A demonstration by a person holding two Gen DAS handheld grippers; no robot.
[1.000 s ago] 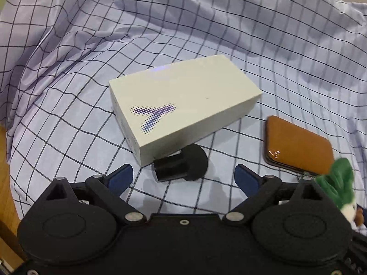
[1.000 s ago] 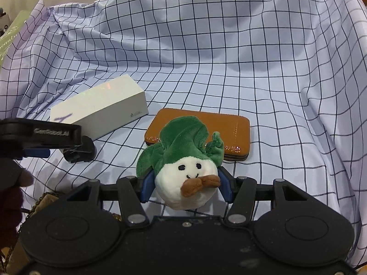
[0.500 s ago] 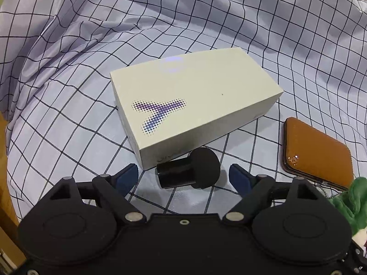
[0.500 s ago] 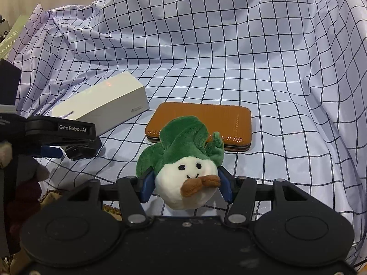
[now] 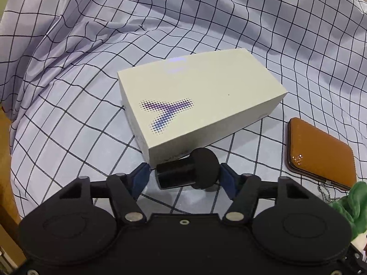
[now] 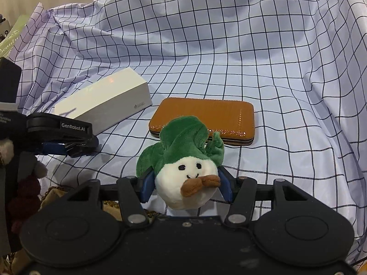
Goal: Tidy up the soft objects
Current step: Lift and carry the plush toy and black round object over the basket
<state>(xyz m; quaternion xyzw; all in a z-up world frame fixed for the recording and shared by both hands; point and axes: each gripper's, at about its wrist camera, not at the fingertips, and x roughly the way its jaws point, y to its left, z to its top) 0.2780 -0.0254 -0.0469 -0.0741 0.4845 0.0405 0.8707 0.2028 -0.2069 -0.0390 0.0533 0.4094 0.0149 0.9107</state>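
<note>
The right tool (image 6: 184,184) is clamped on the plush radish (image 6: 187,171), while the left tool (image 5: 184,175) closes around the black mushroom-shaped piece (image 5: 187,173) beside the white box (image 5: 199,105).

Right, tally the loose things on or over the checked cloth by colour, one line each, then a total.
White: 1, the rectangular cardboard box
Brown: 1, the glossy leather wallet
Black: 1, the mushroom-shaped plastic knob
Green and white: 1, the round plush radish toy
Total: 4
</note>
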